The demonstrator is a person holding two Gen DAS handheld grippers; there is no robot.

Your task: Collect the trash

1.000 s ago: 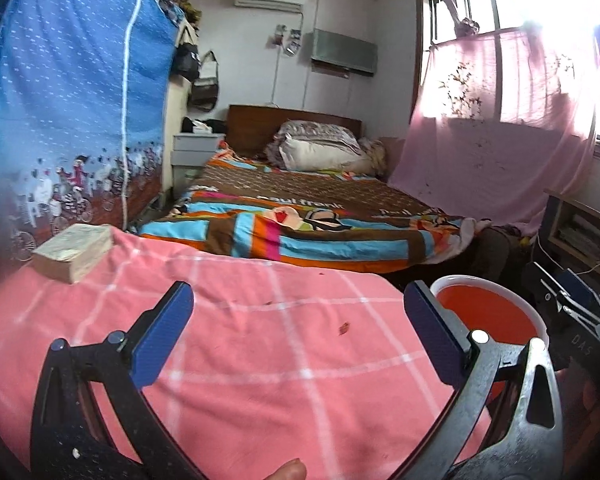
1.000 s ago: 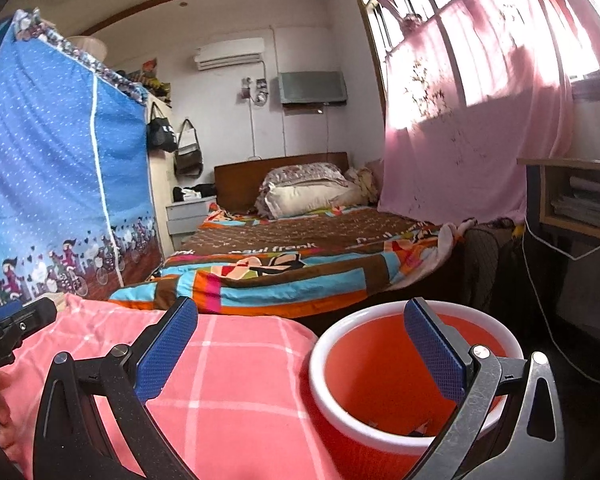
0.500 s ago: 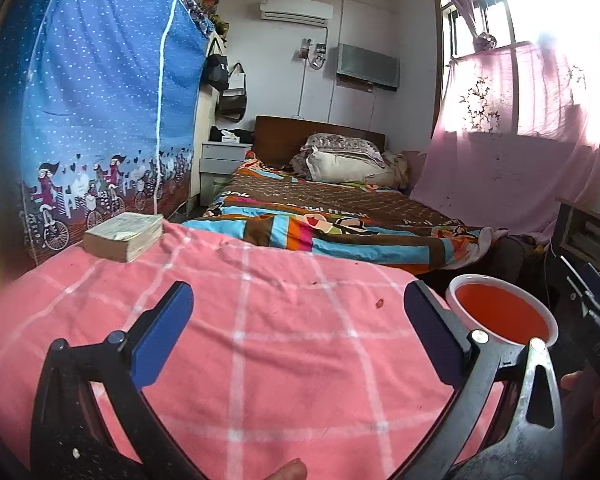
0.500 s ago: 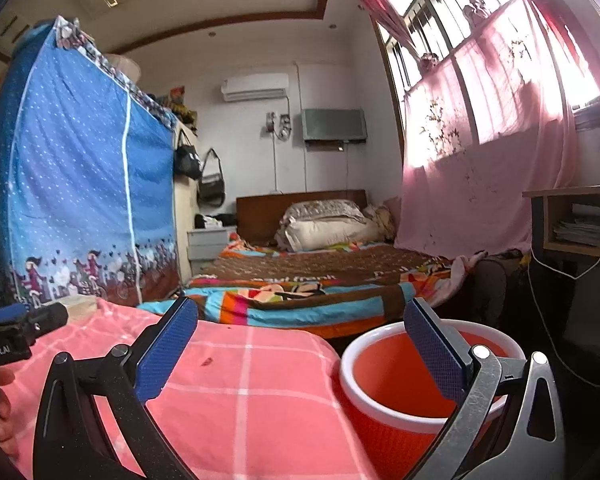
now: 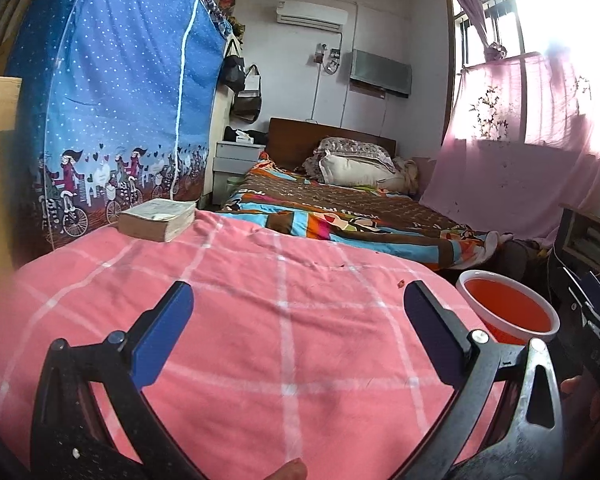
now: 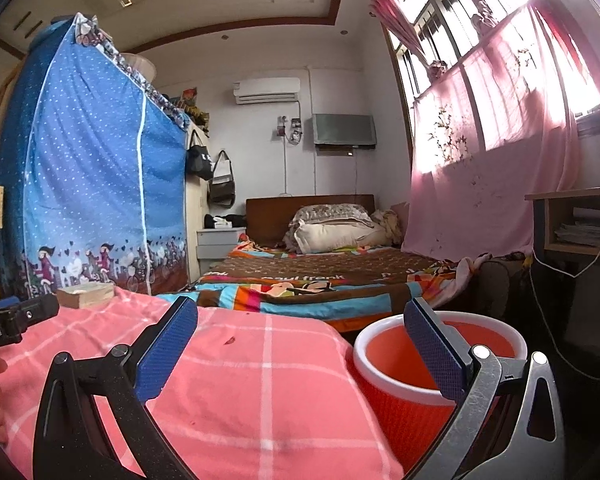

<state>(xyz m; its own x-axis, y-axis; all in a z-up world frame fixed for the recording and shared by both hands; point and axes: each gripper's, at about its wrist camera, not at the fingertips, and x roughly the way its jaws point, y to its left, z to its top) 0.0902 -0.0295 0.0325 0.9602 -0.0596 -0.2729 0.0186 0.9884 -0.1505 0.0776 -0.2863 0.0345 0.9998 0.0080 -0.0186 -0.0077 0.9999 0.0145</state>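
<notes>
Fingers of the left gripper (image 5: 298,320) stand spread wide with nothing between them, poised above the pink checked cloth (image 5: 260,340), which suggests a search for litter, not a carry. The right gripper (image 6: 300,344) is likewise agape and empty, its right finger (image 6: 436,352) crossing the near rim of the red bin (image 6: 400,396), so it hangs close to the drop-off point. That bin, white-rimmed, stands just beside the right edge of the cloth, handy for whatever comes off the surface. Only one likely bit of trash shows: a small reddish scrap (image 6: 230,340) on the cloth near its far right edge, toward the bin; too small to identify. A thick book (image 5: 156,219) lies at the far left corner, probably no rubbish. Beyond lies the bed with a striped quilt (image 5: 340,220).
</notes>
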